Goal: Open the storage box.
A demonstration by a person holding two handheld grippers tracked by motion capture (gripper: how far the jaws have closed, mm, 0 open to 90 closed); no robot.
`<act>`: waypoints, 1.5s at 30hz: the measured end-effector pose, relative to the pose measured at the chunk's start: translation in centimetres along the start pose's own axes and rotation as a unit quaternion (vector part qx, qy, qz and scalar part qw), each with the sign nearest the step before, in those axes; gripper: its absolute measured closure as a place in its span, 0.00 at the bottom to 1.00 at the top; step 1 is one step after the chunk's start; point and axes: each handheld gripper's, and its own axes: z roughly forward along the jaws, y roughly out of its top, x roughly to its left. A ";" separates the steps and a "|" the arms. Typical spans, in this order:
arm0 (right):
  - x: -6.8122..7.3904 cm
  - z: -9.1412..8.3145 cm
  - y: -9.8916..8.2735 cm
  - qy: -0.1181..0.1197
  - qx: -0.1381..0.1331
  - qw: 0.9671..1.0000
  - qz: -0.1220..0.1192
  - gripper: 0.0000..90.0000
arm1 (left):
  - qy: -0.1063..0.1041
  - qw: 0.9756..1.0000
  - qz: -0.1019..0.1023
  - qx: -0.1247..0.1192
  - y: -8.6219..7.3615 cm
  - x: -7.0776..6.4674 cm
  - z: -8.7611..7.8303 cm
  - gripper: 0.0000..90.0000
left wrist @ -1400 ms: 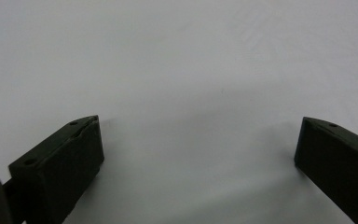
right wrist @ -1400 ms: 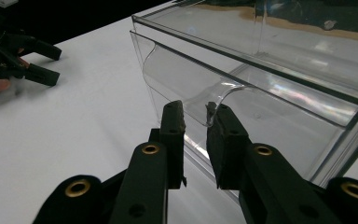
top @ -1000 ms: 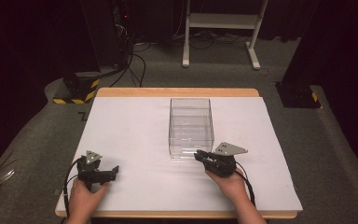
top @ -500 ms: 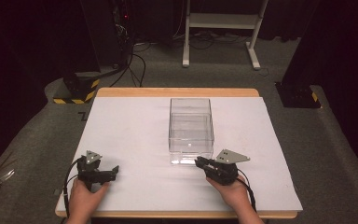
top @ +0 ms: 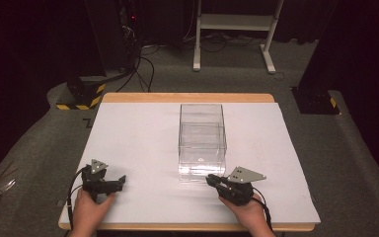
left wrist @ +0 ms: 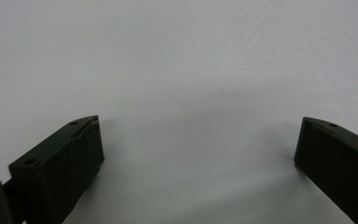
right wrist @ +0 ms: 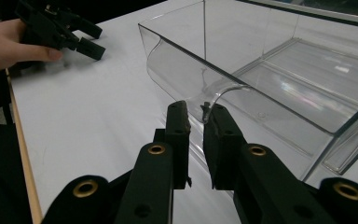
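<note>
Since the clear bin [top: 202, 142] sits mid-bench, long axis running 12 to 6 o'clock, the thing to watch is its near wall at 6, where the moulded pull lip [right wrist: 216, 95] curves out. Bin looks empty apart from a small speck on the floor; can't tell what that is.

Changes over the last second:
- Bin has come slightly toward 6 o'clock compared with the earlier high view frames; its near edge is now lower on the white sheet.
- Right gripper [top: 211, 178] has slid the same way, back toward the person, and now sits just off the bin's near-right corner, at about 5 o'clock from the bin centre.
- Its jaws have just been closing. In the right gripper view they stand nearly together with a thin slit left, tips at the lip's edge. Can't confirm the pads pinch the plastic; lip end looks to sit at the tips, not clearly between them.

Left gripper [top: 121, 180] parked at about 7 o'clock on the bench [top: 128, 143], well apart from the bin. Jaws wide open, nothing between them, bare white sheet below.

My read: this is a pull on the bin by its lip, toward the bench's near edge. If the grip is only on the lip end, it may slip off.
</note>
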 end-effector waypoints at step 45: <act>2.8 -3.4 -2.3 0.031 0.009 0.999 -0.015 0.91 | 0.000 1.000 0.001 0.000 0.0 0.0 0.0 0.01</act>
